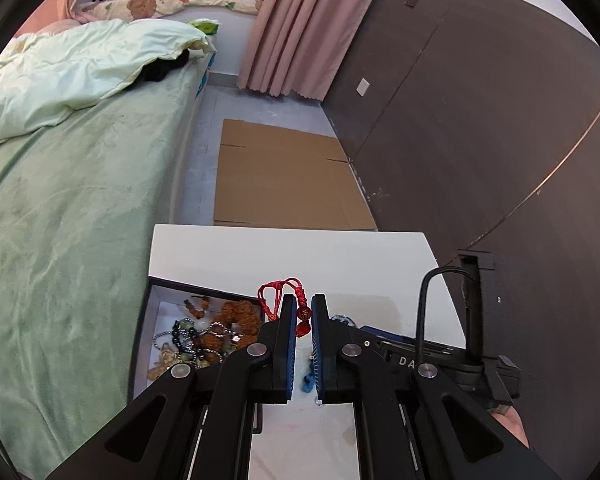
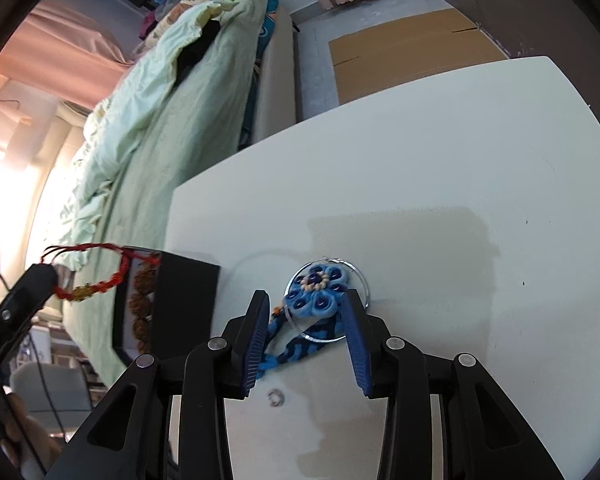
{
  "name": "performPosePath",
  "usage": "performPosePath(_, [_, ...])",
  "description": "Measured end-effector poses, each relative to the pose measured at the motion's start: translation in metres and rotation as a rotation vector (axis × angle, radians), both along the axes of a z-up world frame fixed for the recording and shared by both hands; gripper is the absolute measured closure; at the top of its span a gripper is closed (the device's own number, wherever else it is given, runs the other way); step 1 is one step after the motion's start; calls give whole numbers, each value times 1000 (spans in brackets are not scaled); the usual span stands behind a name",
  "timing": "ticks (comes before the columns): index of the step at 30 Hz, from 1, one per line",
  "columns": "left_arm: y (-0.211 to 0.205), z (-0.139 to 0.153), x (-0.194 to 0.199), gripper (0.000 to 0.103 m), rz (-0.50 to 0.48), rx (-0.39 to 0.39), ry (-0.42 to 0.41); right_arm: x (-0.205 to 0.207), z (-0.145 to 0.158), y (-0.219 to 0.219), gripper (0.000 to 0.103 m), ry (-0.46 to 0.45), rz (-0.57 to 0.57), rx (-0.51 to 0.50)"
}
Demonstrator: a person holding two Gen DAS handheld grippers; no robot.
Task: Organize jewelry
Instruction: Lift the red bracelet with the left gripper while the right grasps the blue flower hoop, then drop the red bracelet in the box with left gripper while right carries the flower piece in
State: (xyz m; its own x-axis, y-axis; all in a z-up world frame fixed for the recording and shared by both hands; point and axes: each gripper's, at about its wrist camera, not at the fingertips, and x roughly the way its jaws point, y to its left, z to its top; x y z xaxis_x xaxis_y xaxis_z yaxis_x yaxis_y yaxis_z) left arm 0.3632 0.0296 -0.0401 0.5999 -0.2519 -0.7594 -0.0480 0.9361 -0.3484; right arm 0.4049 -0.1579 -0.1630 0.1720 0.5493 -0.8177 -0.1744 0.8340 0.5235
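Note:
My left gripper (image 1: 303, 300) is shut on a red braided bracelet (image 1: 286, 290), whose knots and red beads dangle between the tips. It hangs above the edge of a black box (image 1: 204, 290) that holds several beaded pieces. From the right wrist view, the left gripper (image 2: 32, 284) carries the red bracelet (image 2: 100, 276) beside the black box (image 2: 184, 292). My right gripper (image 2: 306, 296) stands open over the white table (image 2: 440, 160). Between its pads lies a blue flower ornament (image 2: 318, 292) in a silver hoop, with a blue braided cord (image 2: 300, 346).
A small silver ring (image 2: 276, 398) lies on the table under the right gripper. A bed with a green sheet (image 1: 80, 220) runs along the table's left side. Flat cardboard (image 1: 284, 172) covers the floor beyond, beside a dark wall (image 1: 480, 120).

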Motion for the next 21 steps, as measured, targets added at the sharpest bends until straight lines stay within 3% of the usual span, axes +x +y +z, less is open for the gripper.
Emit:
performPosePath(5, [3,-3,-3,96,6,-6,4,3,-9,0,65,9,-6,-20])
performPosePath(8, [5,-3,-4,96,7,-7,6,4,-10,-1,79,-4,-3,-30])
performPosePath(11, [6,-2,-6,96,11,-7,2,2,-5,-5,82,-22,-11,-23])
performPosePath(21, [3,0,-11,96,7,-16,-9,-20,52,-12,85,-199,-7,-60])
